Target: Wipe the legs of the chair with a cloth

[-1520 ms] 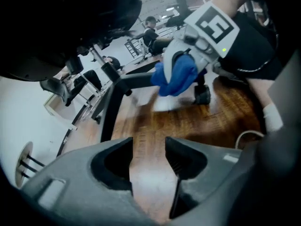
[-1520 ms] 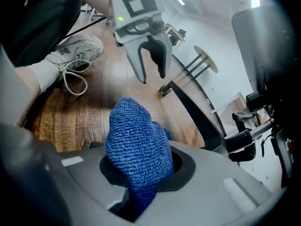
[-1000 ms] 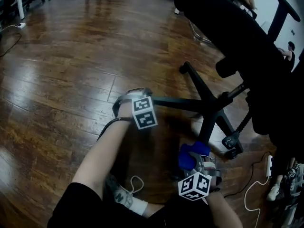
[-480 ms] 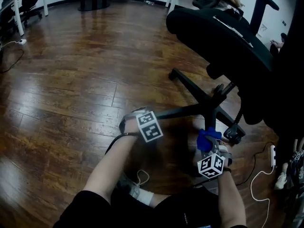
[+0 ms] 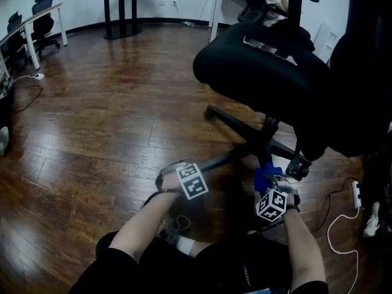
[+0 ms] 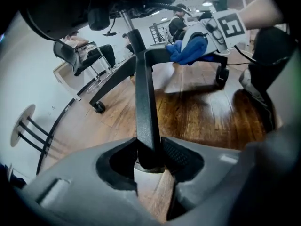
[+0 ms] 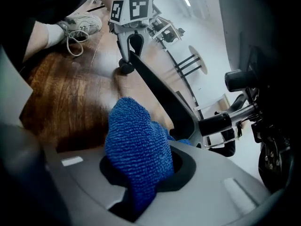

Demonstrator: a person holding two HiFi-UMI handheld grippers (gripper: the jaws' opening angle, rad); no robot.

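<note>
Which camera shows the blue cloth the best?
The right gripper view: the blue cloth fills the middle, pinched in the right hand-held gripper, its fuzzy weave clear. The head view shows only a small blue patch beside the chair leg. The left gripper view shows it small and far, at that leg's other end.

Black chair leg: narrow, straight, outer end between the left claw jaws, which have just been closing onto it. Blue terry cloth: bunched, clamped in the right claw, near the hub.
</note>
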